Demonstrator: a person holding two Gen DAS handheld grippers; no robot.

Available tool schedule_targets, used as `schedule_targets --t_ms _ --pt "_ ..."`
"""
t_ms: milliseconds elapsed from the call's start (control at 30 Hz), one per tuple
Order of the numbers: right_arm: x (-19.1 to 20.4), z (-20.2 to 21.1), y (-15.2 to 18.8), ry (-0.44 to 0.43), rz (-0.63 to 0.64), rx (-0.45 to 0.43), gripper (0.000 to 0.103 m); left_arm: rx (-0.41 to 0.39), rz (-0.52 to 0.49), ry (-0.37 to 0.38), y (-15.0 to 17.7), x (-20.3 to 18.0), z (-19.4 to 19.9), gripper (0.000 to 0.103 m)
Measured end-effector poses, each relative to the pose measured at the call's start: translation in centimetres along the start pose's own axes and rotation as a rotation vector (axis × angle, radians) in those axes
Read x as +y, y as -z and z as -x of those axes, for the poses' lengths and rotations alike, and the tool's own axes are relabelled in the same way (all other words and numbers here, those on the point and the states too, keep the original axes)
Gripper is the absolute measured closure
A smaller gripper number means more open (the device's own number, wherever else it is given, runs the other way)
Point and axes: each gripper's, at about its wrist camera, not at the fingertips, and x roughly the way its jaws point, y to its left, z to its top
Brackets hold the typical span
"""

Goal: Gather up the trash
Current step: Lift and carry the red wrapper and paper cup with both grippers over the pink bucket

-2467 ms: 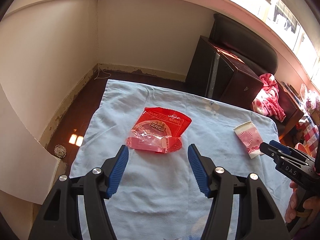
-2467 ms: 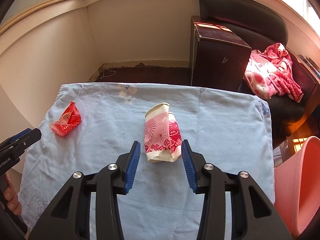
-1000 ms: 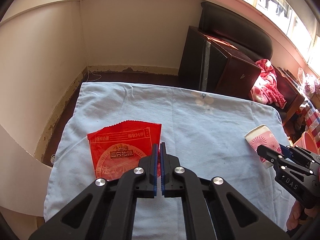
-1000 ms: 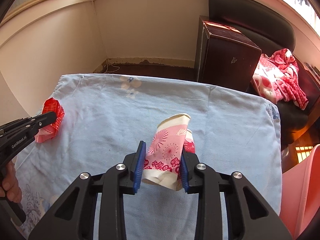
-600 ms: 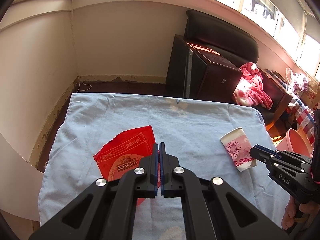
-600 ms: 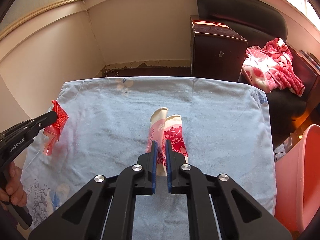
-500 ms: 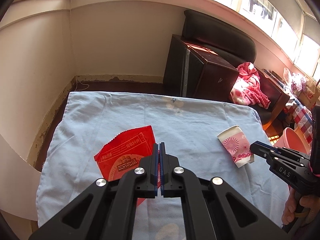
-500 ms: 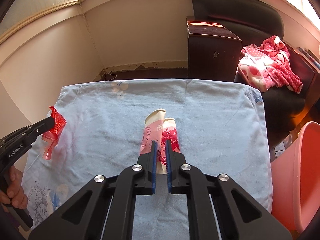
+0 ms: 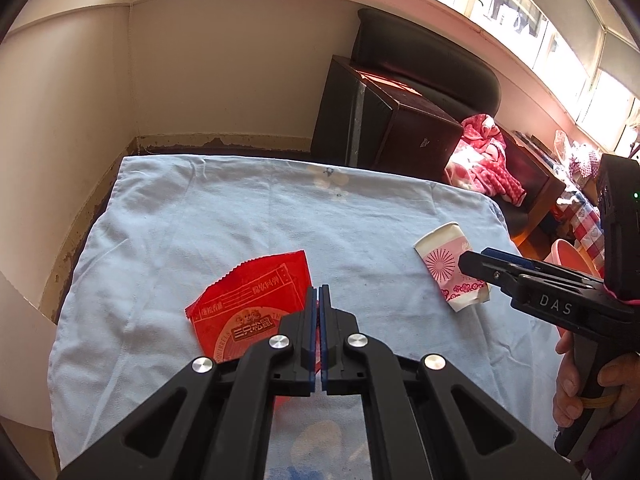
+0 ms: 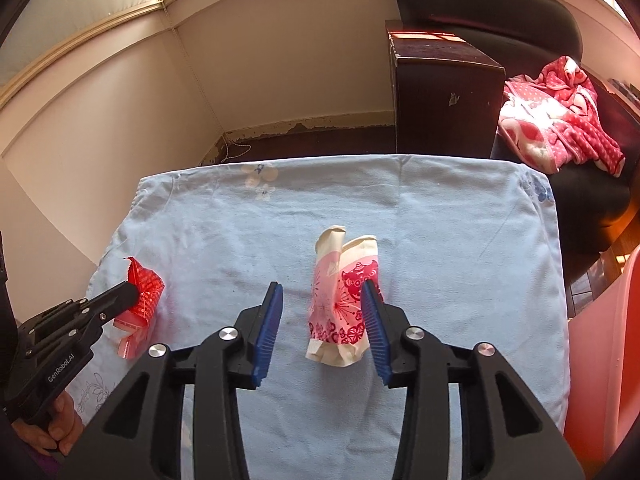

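The left gripper [image 9: 319, 300] is clamped on the red wrapper [image 9: 250, 312]. The right gripper [image 10: 322, 320] is opening around the crushed cup [image 10: 342, 300], whose long axis points toward 12 o'clock; it seems to touch only the right pad.

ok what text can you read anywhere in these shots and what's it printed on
"DAS": white letters on the side of the right gripper, left wrist view.
"GenRobot.AI": white print on the side of the left gripper, right wrist view.
"SQUIRRELS": partly hidden, along the round emblem on the red snack wrapper.
Chinese characters across that emblem and above: too small to quote.
Pink paper cup: patterns only.
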Motion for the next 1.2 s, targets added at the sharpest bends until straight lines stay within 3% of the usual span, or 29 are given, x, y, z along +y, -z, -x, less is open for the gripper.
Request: schedule_targets --t_ms 133,267,400,433,500,800,1200 --pt "1.4 -0.6 0.1 0.029 0.063 0.005 0.062 0.01 0.003 0.004 0.3 0.0 -0.2 0.103" --pt "0.4 -0.2 -0.1 0.05 0.028 -0.025 0.062 0.012 0.004 0.008 0.4 -0.1 0.0 0.103" --pt "0.0 -0.8 0.2 0.063 0.042 0.013 0.062 0.019 0.008 0.015 0.4 -0.3 -0.2 0.103" --pt "0.0 -1.0 0.4 0.059 0.043 0.024 0.065 0.021 0.012 0.018 0.4 -0.3 -0.2 0.103" --pt "-0.1 -1.5 0.8 0.051 0.042 0.052 0.09 0.023 0.009 0.019 0.4 -0.7 -0.3 0.103" --pt "-0.5 1.1 2.0 0.031 0.029 -0.013 0.091 0.002 -0.013 0.023 0.0 -2.5 0.3 0.103" --pt "-2.8 6.1 4.1 0.097 -0.002 -0.085 0.091 -0.023 -0.072 0.077 -0.5 -7.6 0.9 0.103"
